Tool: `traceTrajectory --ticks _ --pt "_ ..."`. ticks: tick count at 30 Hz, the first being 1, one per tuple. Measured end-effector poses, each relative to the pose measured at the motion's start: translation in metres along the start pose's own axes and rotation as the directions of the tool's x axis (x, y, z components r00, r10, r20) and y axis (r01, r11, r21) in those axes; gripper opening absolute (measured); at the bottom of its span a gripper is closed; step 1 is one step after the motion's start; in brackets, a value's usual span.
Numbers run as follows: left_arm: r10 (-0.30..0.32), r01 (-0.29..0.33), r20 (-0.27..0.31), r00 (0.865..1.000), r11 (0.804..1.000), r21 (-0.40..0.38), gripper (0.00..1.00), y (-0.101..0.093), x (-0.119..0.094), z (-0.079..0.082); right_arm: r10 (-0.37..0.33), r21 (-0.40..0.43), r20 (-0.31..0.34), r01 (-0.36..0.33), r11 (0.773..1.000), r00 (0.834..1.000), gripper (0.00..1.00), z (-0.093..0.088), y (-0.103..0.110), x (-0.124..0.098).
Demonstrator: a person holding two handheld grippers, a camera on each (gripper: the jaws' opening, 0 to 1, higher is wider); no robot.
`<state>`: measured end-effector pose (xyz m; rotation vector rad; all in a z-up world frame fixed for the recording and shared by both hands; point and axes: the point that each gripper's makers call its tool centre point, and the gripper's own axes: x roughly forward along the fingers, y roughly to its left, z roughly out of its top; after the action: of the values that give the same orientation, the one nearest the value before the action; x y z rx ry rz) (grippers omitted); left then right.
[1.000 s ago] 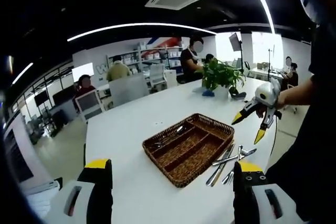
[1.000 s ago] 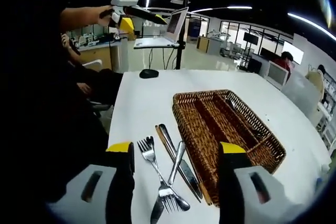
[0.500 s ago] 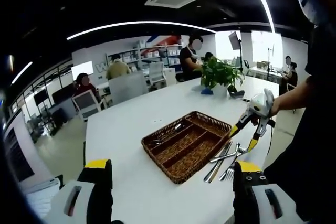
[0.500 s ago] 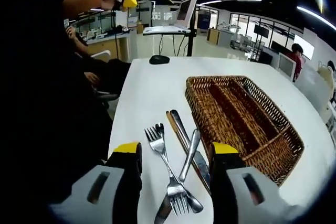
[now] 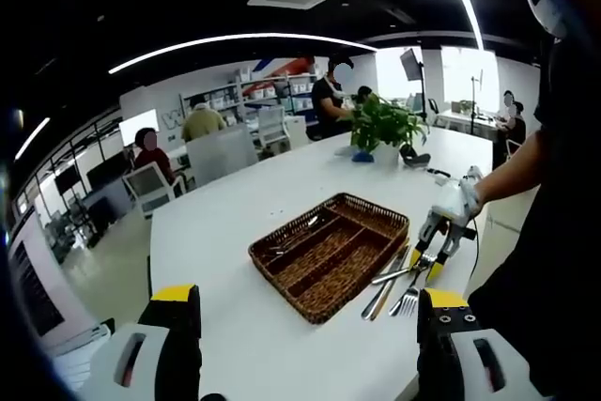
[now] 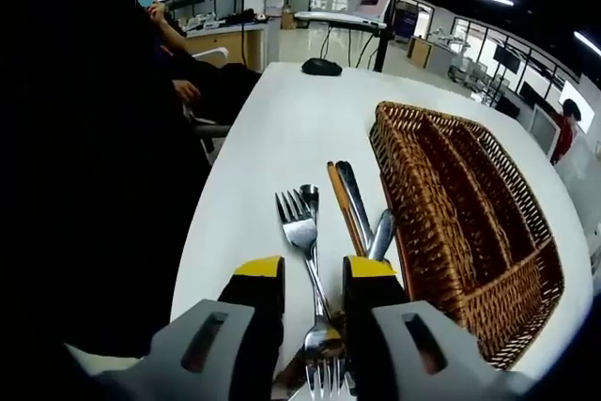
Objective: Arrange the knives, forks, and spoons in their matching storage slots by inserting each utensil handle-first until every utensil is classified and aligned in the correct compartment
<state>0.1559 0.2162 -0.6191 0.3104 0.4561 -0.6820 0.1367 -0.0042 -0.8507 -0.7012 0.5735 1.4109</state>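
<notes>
- Your right gripper (image 6: 313,271) sits low over the loose cutlery, its yellow-tipped jaws standing a narrow gap apart, one on each side of the handle of a fork (image 6: 306,251); whether they touch the handle cannot be told.
- Your left gripper (image 5: 308,299) hovers well back from the table edge, jaws spread wide with nothing between them.
- From the left gripper view, your right gripper (image 5: 430,253) shows at about 3 o'clock, tips down on the pile of utensils (image 5: 401,281), with your hand (image 5: 457,202) behind it.
- That fork lies tines toward 12 o'clock in the right gripper view, with a second fork (image 6: 310,202) partly under it, its tines just showing past the first.
- A knife (image 6: 355,206) with a silver blade lies just to the 3 o'clock side of the forks, beside a brown-handled piece (image 6: 342,213) that I cannot identify, and a spoon handle (image 6: 380,235) slants across close to the basket.
- The wicker cutlery tray (image 6: 470,223) stands at 2 o'clock from your right jaws, just beside the loose cutlery, its long compartments running away from you.
- From the left gripper view, the tray's far compartment holds some silver cutlery (image 5: 294,236); the kind is too small to tell.
- All of it rests on the white table (image 6: 296,133), with a computer mouse (image 6: 322,67) at its far end.
- A potted plant (image 5: 382,129) stands at the table's far end in the left gripper view.
</notes>
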Motion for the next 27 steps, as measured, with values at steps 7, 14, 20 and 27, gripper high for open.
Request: traceTrajectory --ticks 7,14,20,27 --pt "0.014 -0.014 0.007 1.000 1.000 -0.012 1.00 0.004 -0.003 -0.001 0.017 -0.034 -0.030 -0.018 0.999 0.999 0.17 -0.006 0.002 0.009" --pt "0.018 -0.018 0.004 1.000 1.000 -0.021 1.00 0.003 -0.004 -0.005 0.032 -0.067 -0.044 -0.035 0.997 0.999 0.10 -0.009 0.003 0.017" --pt "0.030 -0.031 -0.007 1.000 0.999 -0.030 1.00 0.005 -0.008 -0.011 0.038 -0.126 -0.060 -0.045 0.991 0.998 0.03 -0.010 0.004 0.023" --pt "0.045 -0.046 -0.013 0.999 0.998 -0.038 1.00 0.007 -0.012 -0.015 0.047 -0.157 -0.062 -0.056 0.986 0.997 0.01 -0.011 0.002 0.023"
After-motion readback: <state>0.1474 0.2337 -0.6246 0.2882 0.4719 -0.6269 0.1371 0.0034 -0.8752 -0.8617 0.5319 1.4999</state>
